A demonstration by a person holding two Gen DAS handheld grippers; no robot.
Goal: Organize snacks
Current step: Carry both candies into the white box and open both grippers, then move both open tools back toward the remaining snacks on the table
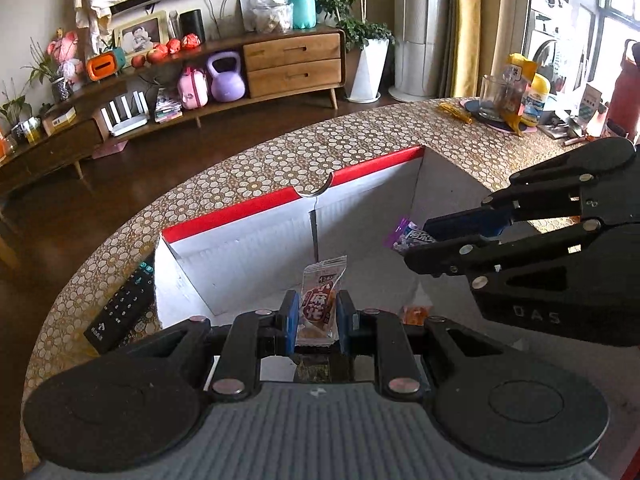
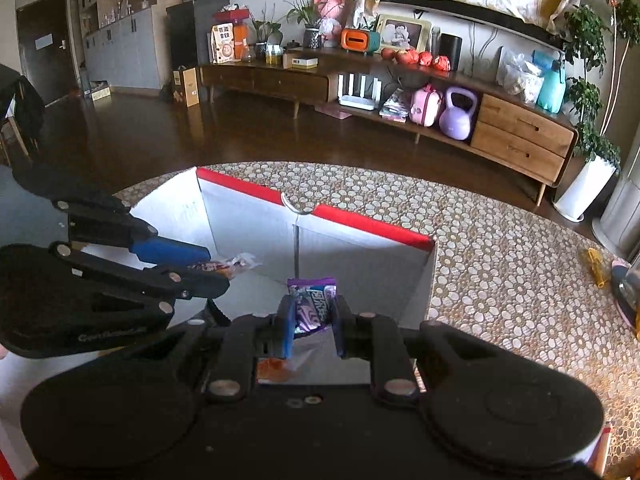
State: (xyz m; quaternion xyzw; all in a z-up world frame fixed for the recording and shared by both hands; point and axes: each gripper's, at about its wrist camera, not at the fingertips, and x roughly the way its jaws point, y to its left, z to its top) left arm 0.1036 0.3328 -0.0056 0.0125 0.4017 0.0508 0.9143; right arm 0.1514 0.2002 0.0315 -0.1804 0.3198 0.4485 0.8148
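1. Delivery step: left gripper clamps an orange-brown snack packet; right gripper clamps a purple snack packet, both above the red-rimmed box.
2. Next move, likely: lower, then release inside.

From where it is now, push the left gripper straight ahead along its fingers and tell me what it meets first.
The left gripper, shut on the orange snack packet, points into the red-edged box. Straight on, the packet would likely meet the box's white far wall near its centre seam first, though depth is unclear.
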